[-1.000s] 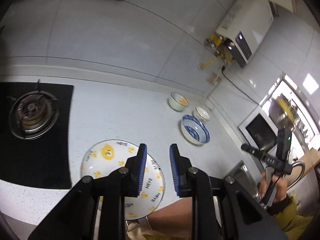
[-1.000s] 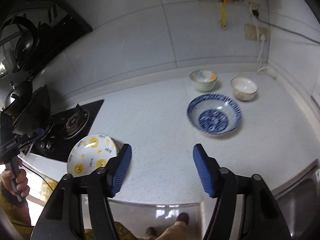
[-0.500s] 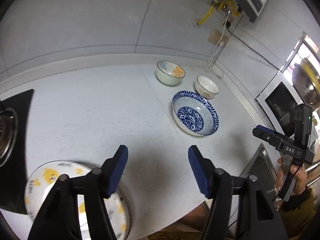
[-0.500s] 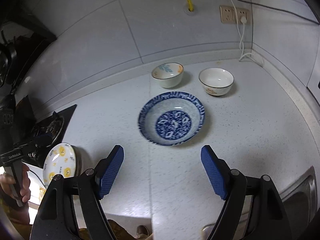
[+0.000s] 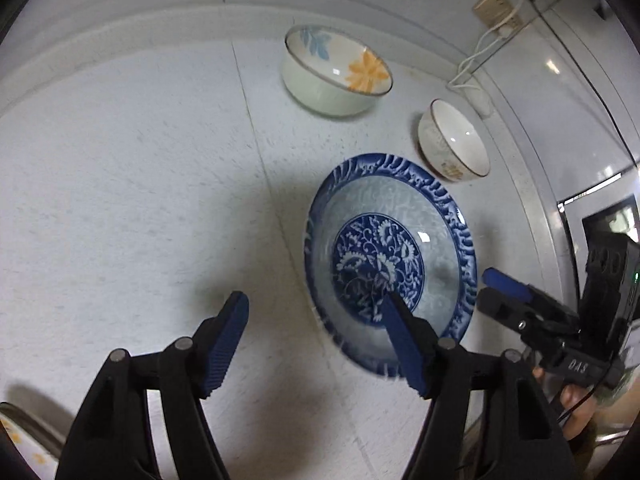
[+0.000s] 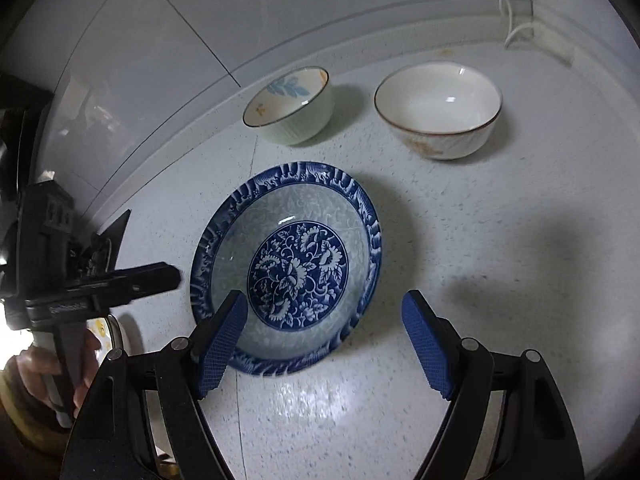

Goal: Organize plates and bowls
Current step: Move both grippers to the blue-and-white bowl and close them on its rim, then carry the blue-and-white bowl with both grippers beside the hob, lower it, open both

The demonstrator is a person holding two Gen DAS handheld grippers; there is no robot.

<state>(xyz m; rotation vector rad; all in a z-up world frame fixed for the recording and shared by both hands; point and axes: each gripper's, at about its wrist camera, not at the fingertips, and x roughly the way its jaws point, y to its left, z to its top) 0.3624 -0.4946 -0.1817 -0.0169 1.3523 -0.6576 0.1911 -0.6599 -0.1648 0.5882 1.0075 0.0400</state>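
A wide blue-patterned bowl (image 5: pixel 390 256) (image 6: pixel 286 268) sits on the pale speckled counter. My left gripper (image 5: pixel 316 340) hangs open over its left rim, one pad above the bowl's inside and the other above bare counter. My right gripper (image 6: pixel 324 342) straddles the bowl's near right rim in the same way. Its jaws are closing, and its pads touch nothing. Behind the bowl stand a small floral bowl (image 5: pixel 336 72) (image 6: pixel 290 104) and a white bowl (image 5: pixel 454 140) (image 6: pixel 438 108). A plate with yellow print (image 5: pixel 16 440) (image 6: pixel 100 332) shows only at an edge.
The tiled wall runs close behind the small bowls. A socket (image 5: pixel 494 8) with a white cable (image 5: pixel 476 64) is in the back corner. A metal strip (image 5: pixel 536 240) borders the counter on the right. A dark stove corner (image 6: pixel 116 232) lies left, and a hand (image 6: pixel 36 364) holds the left gripper's handle.
Both grippers have come down and in over the blue bowl. The left jaws went from nearly shut to wide apart. The yellow-print plate slid off to the frame's edge.
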